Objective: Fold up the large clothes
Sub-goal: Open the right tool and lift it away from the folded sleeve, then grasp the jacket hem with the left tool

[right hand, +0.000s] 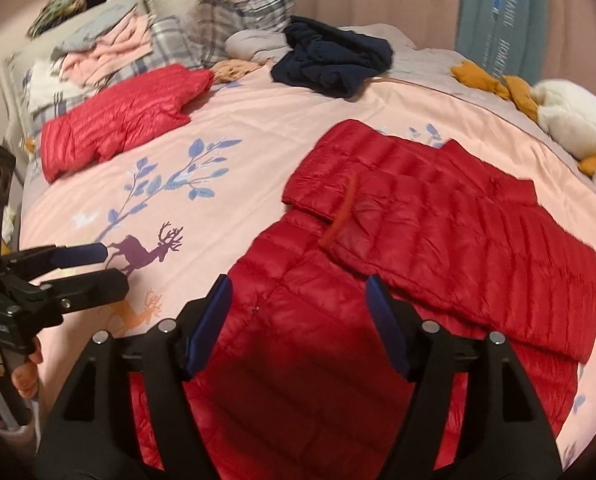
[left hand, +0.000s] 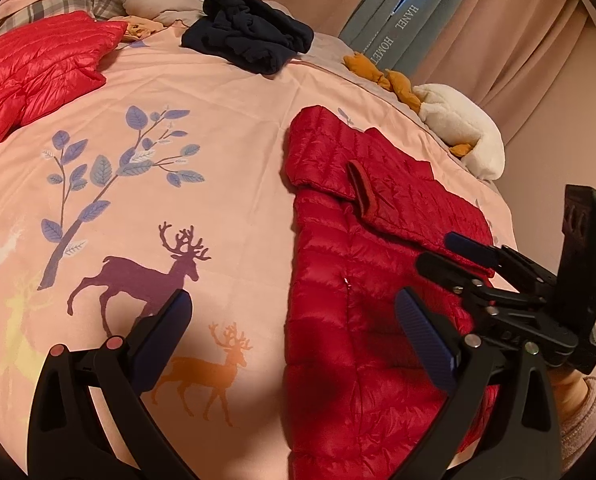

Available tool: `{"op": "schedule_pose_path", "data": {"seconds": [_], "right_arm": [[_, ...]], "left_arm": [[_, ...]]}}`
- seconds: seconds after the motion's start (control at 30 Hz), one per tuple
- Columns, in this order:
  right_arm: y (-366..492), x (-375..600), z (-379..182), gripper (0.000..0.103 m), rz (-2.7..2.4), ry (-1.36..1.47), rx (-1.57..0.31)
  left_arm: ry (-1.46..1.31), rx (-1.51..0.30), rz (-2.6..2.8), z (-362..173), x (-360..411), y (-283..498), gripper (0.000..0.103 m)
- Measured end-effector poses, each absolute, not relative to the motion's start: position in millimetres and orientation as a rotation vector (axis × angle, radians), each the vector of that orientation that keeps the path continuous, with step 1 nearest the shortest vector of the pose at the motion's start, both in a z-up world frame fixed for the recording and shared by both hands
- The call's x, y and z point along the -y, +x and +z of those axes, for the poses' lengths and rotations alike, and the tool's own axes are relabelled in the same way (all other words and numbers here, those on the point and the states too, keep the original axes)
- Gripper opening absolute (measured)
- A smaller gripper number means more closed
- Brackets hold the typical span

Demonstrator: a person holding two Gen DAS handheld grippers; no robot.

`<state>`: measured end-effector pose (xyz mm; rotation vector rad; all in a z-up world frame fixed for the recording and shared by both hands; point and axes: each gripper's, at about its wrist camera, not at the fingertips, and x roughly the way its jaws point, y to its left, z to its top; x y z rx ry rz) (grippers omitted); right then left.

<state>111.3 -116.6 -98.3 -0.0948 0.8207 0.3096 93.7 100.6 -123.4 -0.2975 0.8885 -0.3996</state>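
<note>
A red quilted down jacket [left hand: 369, 280] lies on the pink deer-print bed cover, with a sleeve folded across its body [right hand: 457, 248]. In the left wrist view my left gripper [left hand: 294, 308] is open, one finger over the cover and one over the jacket's left edge. My right gripper [right hand: 298, 300] is open above the jacket's lower body. It also shows in the left wrist view [left hand: 441, 252], open over the jacket's right side. The left gripper shows at the left of the right wrist view [right hand: 110, 266], open and empty.
A second red down jacket [right hand: 126, 120] lies folded at the far left. A dark navy garment [right hand: 329, 60] is heaped at the back. Plaid pillows [right hand: 234, 20], pink clothes [right hand: 110, 48], a white and orange plush toy [right hand: 569, 120] and curtains [left hand: 497, 40] border the bed.
</note>
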Motion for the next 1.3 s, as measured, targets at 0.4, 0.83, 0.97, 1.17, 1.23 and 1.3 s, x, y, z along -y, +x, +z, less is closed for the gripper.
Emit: {"op": "schedule_pose_path", "data": {"seconds": [0.4,0.83,0.97,1.17,1.23,1.3], "right_arm": [[77.5,191.1,-100.5,0.091,0.205,0.132,-0.811],[15.6,298.5,-101.8,0.092,0.015,0.355,-0.722],[4.0,323.4,-111.5,0.092,-0.021,0.417,-0.715],[-12.2,344.5,-118.0,0.092,-0.052,0.423,-0.707],[-16.9,350.6,-120.0,0.092,-0.068,0.415,-0.707],[-20.0,355.8,-122.2,0.092,-0.079,0.422,-0.706]], "left_arm": [[-0.335,-0.942,-0.474,-118.5,-68.4,102.0,0.102],[-0.447,-0.95,-0.46,-115.7,-49.5,159.9,0.102],[-0.447,-0.99,-0.521,-122.2,-18.9,187.5,0.102],[-0.388,-1.056,-0.46,-147.4,23.3,217.3,0.101],[-0.389,-1.055,-0.429,-151.7,27.7,220.4,0.095],[-0.387,-1.068,-0.425,-156.0,35.2,222.5,0.083]]}}
